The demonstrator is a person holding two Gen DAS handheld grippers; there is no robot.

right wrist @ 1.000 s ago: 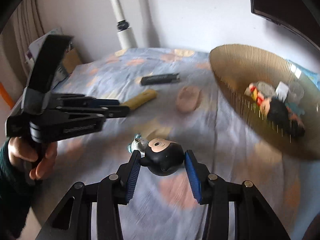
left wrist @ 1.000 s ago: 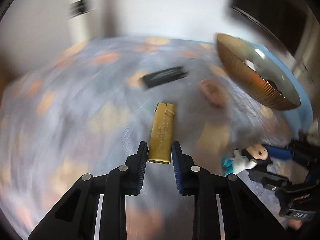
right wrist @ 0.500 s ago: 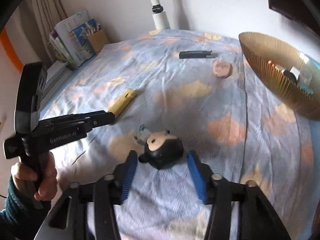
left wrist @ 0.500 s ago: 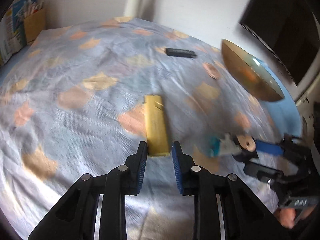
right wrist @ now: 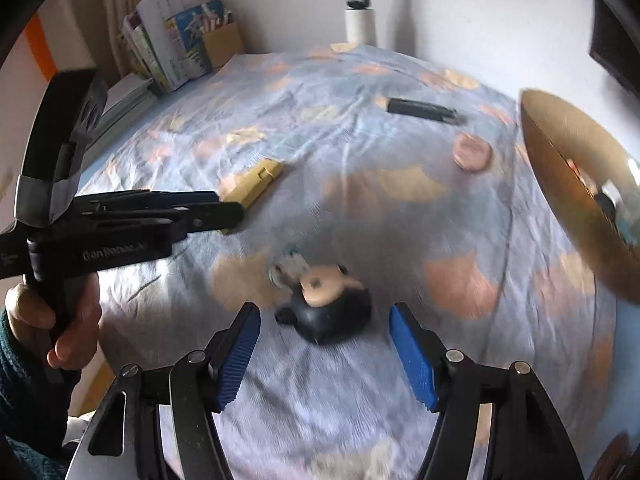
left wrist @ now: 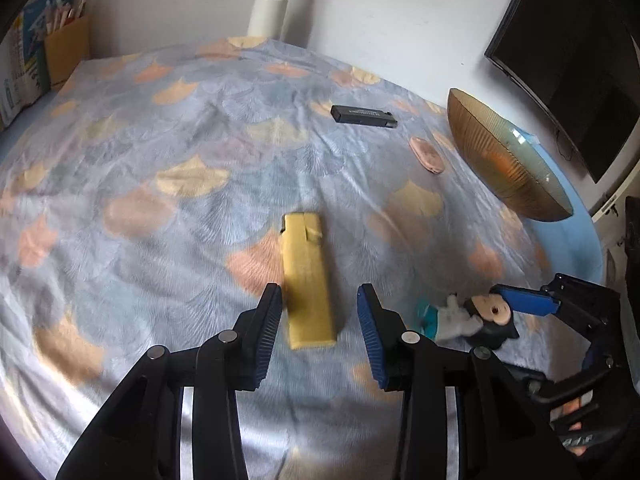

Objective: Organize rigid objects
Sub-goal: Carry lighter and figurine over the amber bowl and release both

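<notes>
Counts, L to R on the bed (left wrist: 120, 152): 1 yellow lighter (left wrist: 307, 280), 1 black stick (left wrist: 363, 116), 1 pink oval pc (left wrist: 427, 155), 1 mouse figure (left wrist: 478, 316), 1 gold bowl (left wrist: 496, 156). 2 hand-held grippers. Stack of books (right wrist: 172, 36) w/ a cardboard box stood past the bed's far L corner; white pole (left wrist: 270, 4) at the far edge; dark screen (left wrist: 572, 60) on the wall at R.

Left hand-held gripper (left wrist: 320, 320): jaws opening, partway apart. Yellow lighter lay flat on the cover between the pads, closer to the L pad, clear gap to the R pad; not gripped. Its far end pointed away from the gripper. In the right wrist view a hand (right wrist: 60, 320) held that gripper's grip.

Right hand-held gripper (right wrist: 324, 344): jaws opening, abt half wide. Mouse figure (right wrist: 328, 304) lay on the cover between the pads, gaps both sides, not held; small teal-white part stuck out on its far L side.

Room: wide bare cover L of the lighter and betw. lighter and black stick. Black stick and pink pc sat near each other, far side, just L of the bowl. Bowl stood at the bed's R edge, things inside, blurred. Grippers side by side, near each other.
</notes>
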